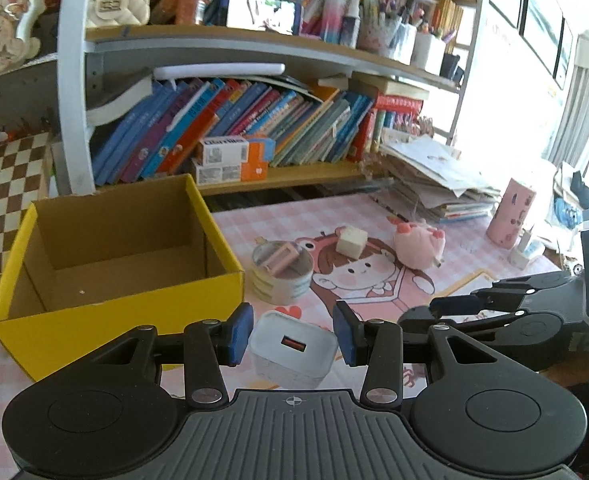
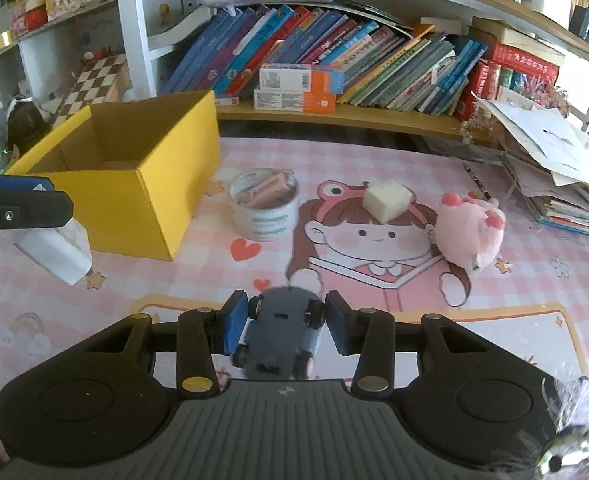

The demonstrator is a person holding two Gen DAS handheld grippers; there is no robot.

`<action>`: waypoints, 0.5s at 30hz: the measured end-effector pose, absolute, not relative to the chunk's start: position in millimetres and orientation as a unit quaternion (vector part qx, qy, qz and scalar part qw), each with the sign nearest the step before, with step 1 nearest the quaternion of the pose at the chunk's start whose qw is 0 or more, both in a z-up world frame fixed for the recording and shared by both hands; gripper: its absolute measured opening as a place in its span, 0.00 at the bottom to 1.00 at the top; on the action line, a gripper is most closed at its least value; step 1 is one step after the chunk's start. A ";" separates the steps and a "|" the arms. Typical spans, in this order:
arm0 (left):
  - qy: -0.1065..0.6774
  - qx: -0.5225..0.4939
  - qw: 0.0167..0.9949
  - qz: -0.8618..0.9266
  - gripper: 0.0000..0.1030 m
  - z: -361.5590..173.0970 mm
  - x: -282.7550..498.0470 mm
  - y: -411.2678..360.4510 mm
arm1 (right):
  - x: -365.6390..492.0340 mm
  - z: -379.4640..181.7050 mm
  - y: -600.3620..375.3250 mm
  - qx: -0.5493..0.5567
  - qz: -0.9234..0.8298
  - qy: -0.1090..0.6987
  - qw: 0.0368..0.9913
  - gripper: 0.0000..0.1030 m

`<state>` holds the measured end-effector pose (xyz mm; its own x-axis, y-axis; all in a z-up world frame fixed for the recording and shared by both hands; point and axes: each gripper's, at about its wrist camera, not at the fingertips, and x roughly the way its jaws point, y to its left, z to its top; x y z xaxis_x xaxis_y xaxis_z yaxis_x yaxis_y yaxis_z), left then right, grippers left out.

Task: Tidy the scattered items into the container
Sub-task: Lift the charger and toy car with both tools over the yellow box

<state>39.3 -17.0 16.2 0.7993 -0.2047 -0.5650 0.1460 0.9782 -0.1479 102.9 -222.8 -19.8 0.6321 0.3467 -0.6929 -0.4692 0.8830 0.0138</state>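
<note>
Box point(image 1: 126, 240), yellow, empty, sits far left on the mat. Left gripper point(image 1: 292, 334) pinches the white charger point(image 1: 292, 350), lifted near the box's right corner; carry it left over the rim, then release. Right gripper point(image 2: 286, 324) is level and low, pads flanking the upturned toy car point(image 2: 280, 334); contact unclear.

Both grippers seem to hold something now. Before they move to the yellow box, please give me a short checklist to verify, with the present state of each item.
1. Left gripper closed on the white charger: ok, pads at both sides.
2. Charger lifted off the mat: ok, right wrist view shows it in the air.
3. Right gripper closed on the grey toy car: ok.
4. Car lifted: cannot tell.
5. Yellow box open with room inside: ok.
6. Tape roll beside the box, away from the opening: ok.
</note>
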 end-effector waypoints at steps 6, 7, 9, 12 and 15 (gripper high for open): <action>0.280 -0.063 0.954 -0.081 0.41 28.5 29.7 8.5 | 99.3 0.1 -197.8 -0.091 0.248 0.345 0.901 0.39; 0.276 -0.065 0.956 -0.079 0.41 31.2 28.1 13.4 | 99.0 4.3 -192.9 -0.094 0.254 0.339 0.901 0.39; 0.267 -0.067 0.959 -0.072 0.41 37.2 25.9 22.9 | 98.5 13.3 -181.9 -0.100 0.267 0.327 0.901 0.39; 0.250 -0.064 0.964 -0.061 0.41 47.8 24.1 36.2 | 97.9 24.8 -167.2 -0.109 0.286 0.308 0.901 0.39; 0.230 -0.060 0.970 -0.050 0.41 58.8 23.8 48.5 | 99.3 36.2 -152.0 -0.119 0.304 0.290 0.900 0.39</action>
<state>23.8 48.5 58.8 0.8888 -0.1242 -0.4412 0.0694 0.9879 -0.1385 99.3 -152.0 36.2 0.6468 0.4792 -0.5933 -0.6165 0.7865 -0.0370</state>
